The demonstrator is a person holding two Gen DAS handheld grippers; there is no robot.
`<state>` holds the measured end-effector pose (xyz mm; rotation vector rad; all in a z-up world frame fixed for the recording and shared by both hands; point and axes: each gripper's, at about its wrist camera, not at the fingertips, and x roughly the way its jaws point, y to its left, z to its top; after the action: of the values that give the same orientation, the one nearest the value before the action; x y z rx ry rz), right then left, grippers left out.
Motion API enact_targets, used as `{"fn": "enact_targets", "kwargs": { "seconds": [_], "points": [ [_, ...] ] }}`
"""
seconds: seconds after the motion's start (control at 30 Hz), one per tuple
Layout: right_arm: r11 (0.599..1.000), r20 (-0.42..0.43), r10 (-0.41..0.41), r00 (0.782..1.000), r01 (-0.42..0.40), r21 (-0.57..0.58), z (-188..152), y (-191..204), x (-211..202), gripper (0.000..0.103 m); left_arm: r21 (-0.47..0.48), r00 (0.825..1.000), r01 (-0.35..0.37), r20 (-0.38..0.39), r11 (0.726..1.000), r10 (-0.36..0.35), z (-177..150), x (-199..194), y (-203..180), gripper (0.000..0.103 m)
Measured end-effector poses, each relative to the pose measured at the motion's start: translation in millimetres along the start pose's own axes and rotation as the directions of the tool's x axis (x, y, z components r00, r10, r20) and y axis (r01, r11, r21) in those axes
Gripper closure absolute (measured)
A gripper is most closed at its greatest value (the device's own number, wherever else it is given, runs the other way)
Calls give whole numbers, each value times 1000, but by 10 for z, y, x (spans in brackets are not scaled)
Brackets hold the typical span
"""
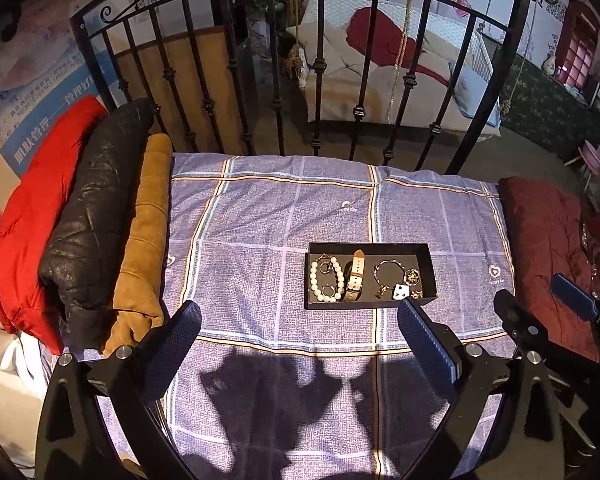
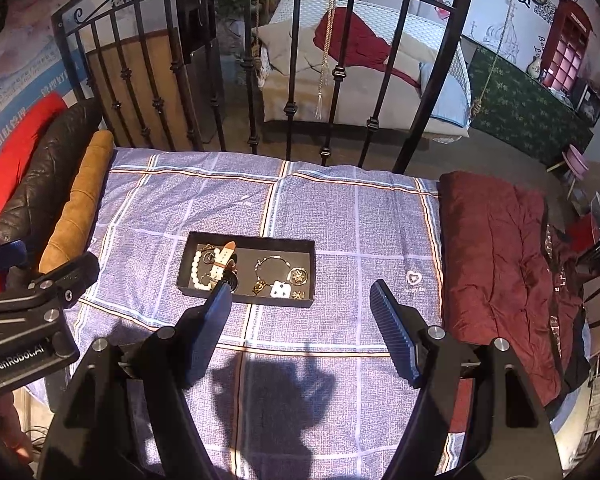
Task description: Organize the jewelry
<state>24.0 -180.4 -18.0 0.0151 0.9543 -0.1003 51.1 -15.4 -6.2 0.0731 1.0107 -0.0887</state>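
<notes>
A shallow black tray (image 1: 428,268) (image 2: 246,240) lies on the checked blue bedspread. In it are a pearl bracelet (image 1: 314,280) (image 2: 196,268), a watch with a tan strap (image 1: 356,276) (image 2: 222,262), a thin bangle (image 1: 388,266) (image 2: 274,262), a white earring card (image 1: 401,291) (image 2: 281,290) and small gold pieces. My left gripper (image 1: 300,316) is open and empty, above the bedspread just in front of the tray. My right gripper (image 2: 300,292) is open and empty, in front of the tray's right half. Each gripper shows at the edge of the other's view.
Folded red (image 1: 32,216), black (image 1: 96,208) and tan (image 1: 148,232) garments lie along the bed's left side. A dark red quilted blanket (image 2: 496,264) lies at the right. A black iron footboard (image 1: 300,80) stands behind the bedspread (image 1: 260,208).
</notes>
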Motion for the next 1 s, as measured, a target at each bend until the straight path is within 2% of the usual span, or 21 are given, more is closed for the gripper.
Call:
{"fn": "enact_targets", "kwargs": {
  "seconds": [0.3, 1.0],
  "points": [
    [998, -39, 15, 999, -13, 62, -82, -77, -20, 31, 14, 1000, 3, 1, 1000, -3, -46, -44, -12, 6],
    [998, -42, 17, 999, -15, 59, -86, -21, -55, 31, 23, 1000, 11, 14, 1000, -12, -55, -61, -25, 6]
  ]
}}
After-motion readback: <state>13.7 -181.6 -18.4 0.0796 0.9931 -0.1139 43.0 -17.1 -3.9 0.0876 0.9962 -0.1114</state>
